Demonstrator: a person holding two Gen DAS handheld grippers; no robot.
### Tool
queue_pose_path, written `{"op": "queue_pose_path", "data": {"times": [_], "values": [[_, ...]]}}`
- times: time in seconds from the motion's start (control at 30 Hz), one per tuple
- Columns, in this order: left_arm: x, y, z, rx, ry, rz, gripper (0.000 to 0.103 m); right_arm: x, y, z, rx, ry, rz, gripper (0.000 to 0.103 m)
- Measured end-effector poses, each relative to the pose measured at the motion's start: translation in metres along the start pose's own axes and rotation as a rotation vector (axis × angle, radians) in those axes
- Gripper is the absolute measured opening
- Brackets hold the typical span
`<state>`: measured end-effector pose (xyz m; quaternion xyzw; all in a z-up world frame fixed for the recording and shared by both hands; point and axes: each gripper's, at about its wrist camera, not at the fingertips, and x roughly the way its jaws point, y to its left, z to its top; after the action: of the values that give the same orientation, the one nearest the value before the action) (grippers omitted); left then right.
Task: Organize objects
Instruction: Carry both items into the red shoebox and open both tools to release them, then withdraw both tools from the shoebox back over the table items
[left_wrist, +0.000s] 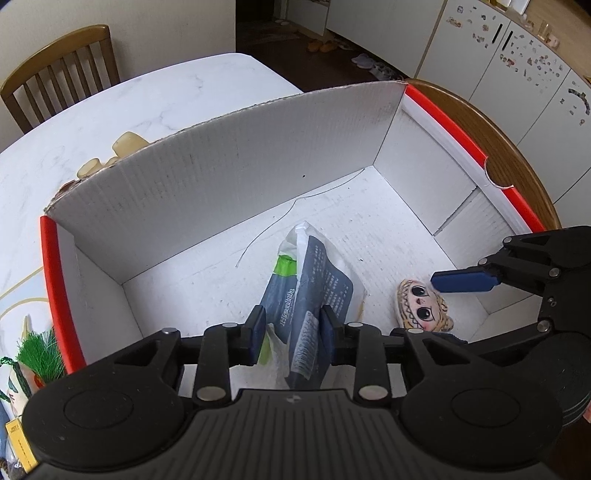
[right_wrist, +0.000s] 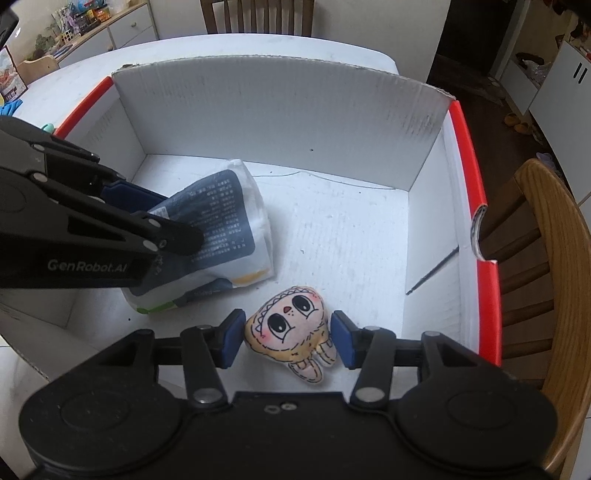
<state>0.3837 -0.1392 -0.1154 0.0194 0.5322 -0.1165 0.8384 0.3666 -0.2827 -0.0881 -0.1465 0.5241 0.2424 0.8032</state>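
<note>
Left fingers: our left gripper (left_wrist: 293, 334) has its blue pads pressed in on the dark-blue and white packet (left_wrist: 310, 291), holding it by its near end while the far end rests on the box floor.
Right fingers: our right gripper (right_wrist: 287, 341) stands wide, one pad on either side of the plush doll (right_wrist: 291, 328); we see a small gap at each side, so nothing is gripped there.
Packet: it leans tilted inside the white cardboard box (left_wrist: 229, 166), toward the left half of the floor.
Doll: it lies face up on the box floor, near the front wall and just beside the packet, not touching it as far as we can tell.
Step in hand: we judge both things are being set down in the box, the doll already let go.
Doing it well: we would lower the packet until it lies flat, then spread the left fingers fully before lifting straight up, so the soft wrapper does not drag along.
Risk: the packet may flop onto the doll.
</note>
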Motion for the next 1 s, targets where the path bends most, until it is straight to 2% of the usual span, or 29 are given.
{"op": "queue_pose_path", "data": {"times": [0.07,0.1,0.27,0.5,1.0], "values": [[-0.003,0.001,-0.001,-0.004,-0.006,-0.002,0.030,0.001,-0.002,-0.001,0.006,-0.008,0.000,0.061],[-0.005,0.001,-0.001,-0.003,-0.010,-0.002,0.030,-0.001,-0.002,-0.001,0.009,-0.014,0.000,0.062],[-0.017,0.000,-0.003,0.007,-0.037,0.022,0.031,-0.009,-0.001,-0.004,0.010,-0.030,0.017,0.063],[-0.041,0.008,-0.008,-0.022,-0.101,0.009,0.031,-0.031,0.001,-0.005,0.013,-0.080,0.048,0.066],[-0.116,0.035,-0.041,-0.045,-0.244,-0.071,0.031,-0.090,0.037,-0.004,0.011,-0.202,0.060,0.072]]}}
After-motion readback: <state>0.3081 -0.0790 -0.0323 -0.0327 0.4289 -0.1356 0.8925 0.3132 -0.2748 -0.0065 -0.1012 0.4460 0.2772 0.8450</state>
